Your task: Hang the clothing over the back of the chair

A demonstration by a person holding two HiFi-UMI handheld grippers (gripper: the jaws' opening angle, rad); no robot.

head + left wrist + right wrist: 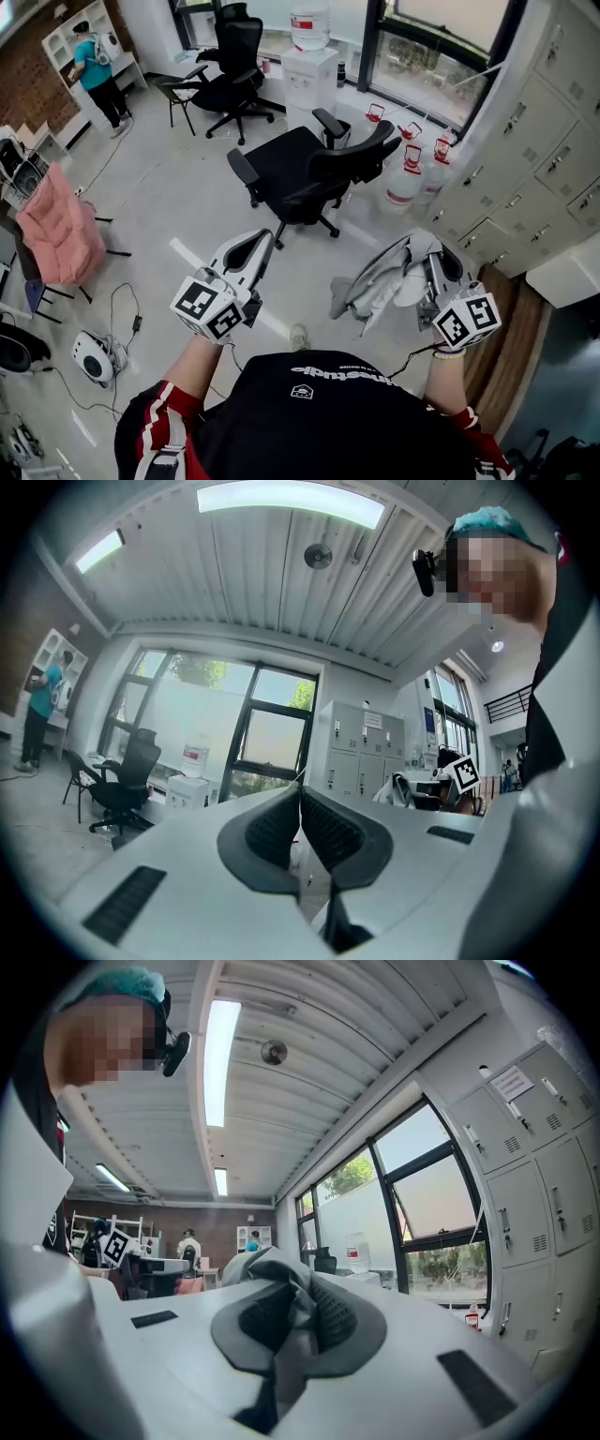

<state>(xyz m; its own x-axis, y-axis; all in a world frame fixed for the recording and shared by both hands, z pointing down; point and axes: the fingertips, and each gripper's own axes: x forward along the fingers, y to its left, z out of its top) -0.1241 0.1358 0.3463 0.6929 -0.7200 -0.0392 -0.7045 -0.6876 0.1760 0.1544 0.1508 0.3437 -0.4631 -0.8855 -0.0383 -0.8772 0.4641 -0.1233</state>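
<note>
The clothing (380, 281), a pale grey-and-white garment, hangs bunched from the right gripper (429, 258), whose pads are clamped on a fold of the fabric; in the right gripper view the cloth fills the gap between the pads and spills over their tips. The rest of the garment droops to the left of that gripper, above the floor and touching nothing else. The left gripper (262, 239) is held level beside it with its jaws pressed together and nothing between them (its own view shows the two pads meeting at the tips). The black office chair (281, 159) stands ahead of both grippers and well apart from them, across a stretch of grey floor. It seems to face away from the person, so its backrest (354, 157) is the near side, and the top edge runs from lower left to upper right in the head view. The backrest lies almost straight ahead of the right gripper and a little to the right of the left one, so the gripper carrying the cloth looks the better placed to reach it. I judge that the garment will need to be carried forward, then lifted over that top edge with its length lying across it.
</note>
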